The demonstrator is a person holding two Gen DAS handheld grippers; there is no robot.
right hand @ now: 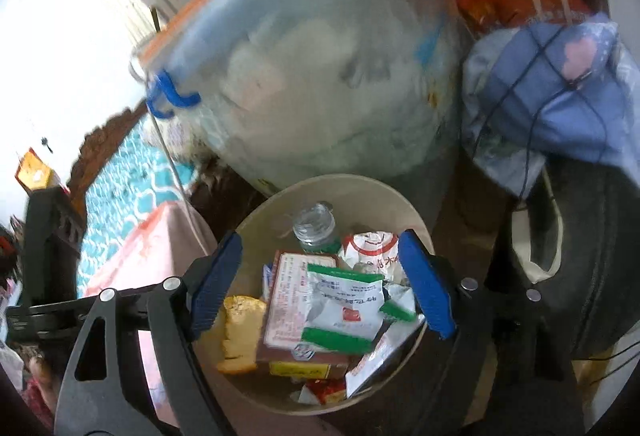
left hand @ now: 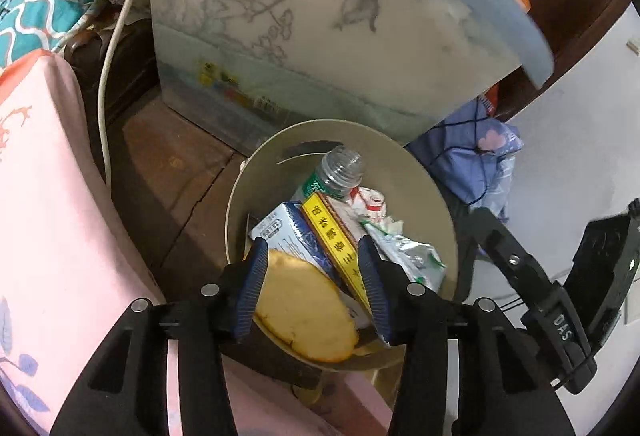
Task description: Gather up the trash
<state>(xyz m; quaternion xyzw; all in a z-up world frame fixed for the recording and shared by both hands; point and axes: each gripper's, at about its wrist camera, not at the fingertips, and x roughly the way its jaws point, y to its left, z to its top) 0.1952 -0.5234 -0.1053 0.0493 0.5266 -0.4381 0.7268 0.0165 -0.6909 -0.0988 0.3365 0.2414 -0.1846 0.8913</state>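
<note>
Pink cloth [left hand: 48, 196] lies at left. Left gripper [left hand: 314, 260], jaws spread and gripping nothing, hangs over the beige bin [left hand: 436, 196], a bread slice [left hand: 304, 312] lying between its fingers. Right gripper [right hand: 320, 276], jaws likewise spread, hovers above the green-white wrapper [right hand: 344, 308] and bottle [right hand: 314, 226] in the bin. Blue bundle [right hand: 560, 92] at right.

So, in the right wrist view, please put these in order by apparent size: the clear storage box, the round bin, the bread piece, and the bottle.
1. clear storage box, by far the largest.
2. round bin.
3. bread piece.
4. bottle, though only its neck and shoulder show, so its place after the bread is unsure.
</note>
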